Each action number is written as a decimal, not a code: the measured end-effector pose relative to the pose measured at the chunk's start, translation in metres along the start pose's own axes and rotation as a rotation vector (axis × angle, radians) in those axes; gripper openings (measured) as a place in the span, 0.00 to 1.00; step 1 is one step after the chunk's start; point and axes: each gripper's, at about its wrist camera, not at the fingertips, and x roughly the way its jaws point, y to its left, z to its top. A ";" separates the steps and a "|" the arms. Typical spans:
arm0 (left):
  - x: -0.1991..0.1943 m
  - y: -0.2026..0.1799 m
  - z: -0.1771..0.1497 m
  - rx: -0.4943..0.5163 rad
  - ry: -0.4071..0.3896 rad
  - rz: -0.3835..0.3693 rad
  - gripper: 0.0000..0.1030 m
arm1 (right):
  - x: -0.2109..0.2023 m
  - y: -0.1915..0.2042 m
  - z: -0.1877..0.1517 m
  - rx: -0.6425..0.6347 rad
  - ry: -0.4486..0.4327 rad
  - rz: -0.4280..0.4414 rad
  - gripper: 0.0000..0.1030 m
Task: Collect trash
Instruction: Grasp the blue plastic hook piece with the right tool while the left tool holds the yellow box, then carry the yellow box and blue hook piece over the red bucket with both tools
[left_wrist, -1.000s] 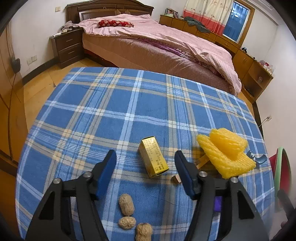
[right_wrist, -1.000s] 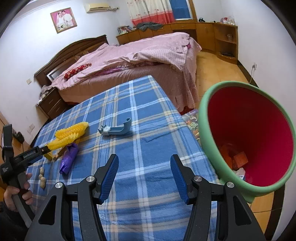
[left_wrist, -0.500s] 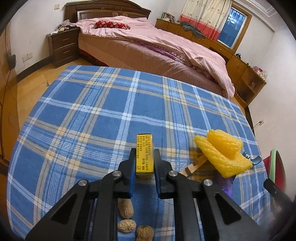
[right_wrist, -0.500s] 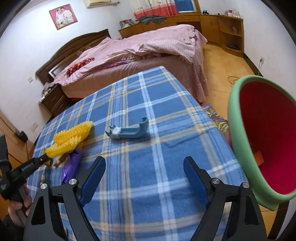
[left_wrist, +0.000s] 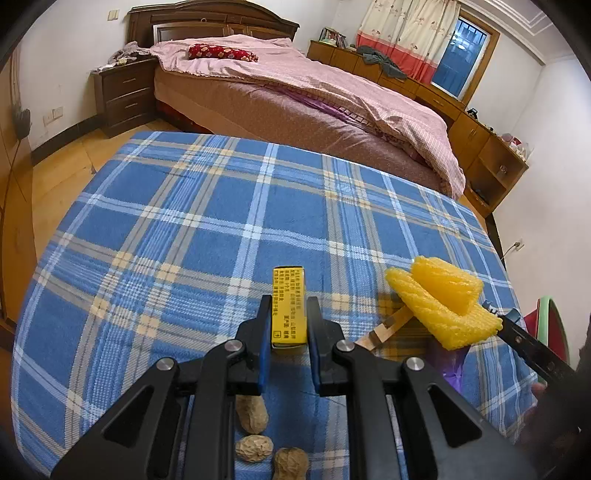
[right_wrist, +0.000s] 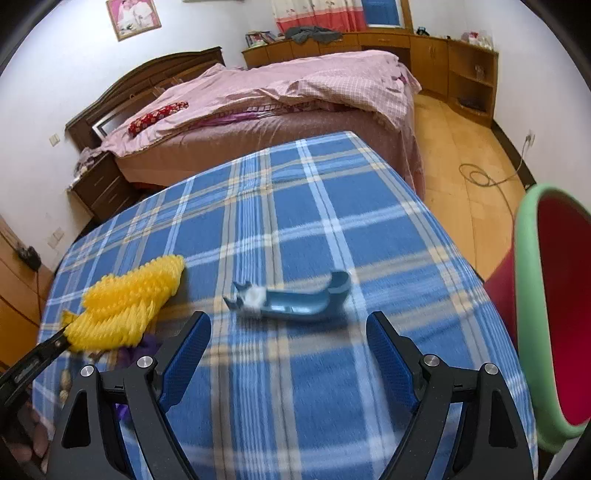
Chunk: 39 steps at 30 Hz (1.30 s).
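Box (left_wrist: 289, 306) now clamped in our L tongs (left_wrist: 289, 328), which a sec ago stood apart round it; still low over table (left_wrist: 184, 206). R tongs (right_wrist: 288, 350) wider, empty, nearer blue scrap (right_wrist: 291, 301). Next we bin (right_wrist: 554, 314) box.

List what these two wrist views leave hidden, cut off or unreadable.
- Purple wrapper: left wrist view, mostly under the yellow foam net; right wrist view, behind the right claw.
- Yellow box: print too small to read; lower end hidden between the left claw's pads.
- Trash bin: cut off by the frame edge, contents unseen.
- Blue plastic piece: motion-blurred.
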 end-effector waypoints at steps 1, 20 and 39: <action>0.000 0.000 0.000 0.000 0.001 0.000 0.16 | 0.002 0.002 0.001 -0.007 -0.005 -0.011 0.84; 0.002 -0.003 0.000 0.014 -0.003 -0.013 0.16 | 0.003 0.002 0.002 -0.032 -0.021 -0.054 0.72; -0.052 -0.049 -0.014 0.105 -0.070 -0.094 0.16 | -0.093 -0.028 -0.035 0.044 -0.134 0.027 0.72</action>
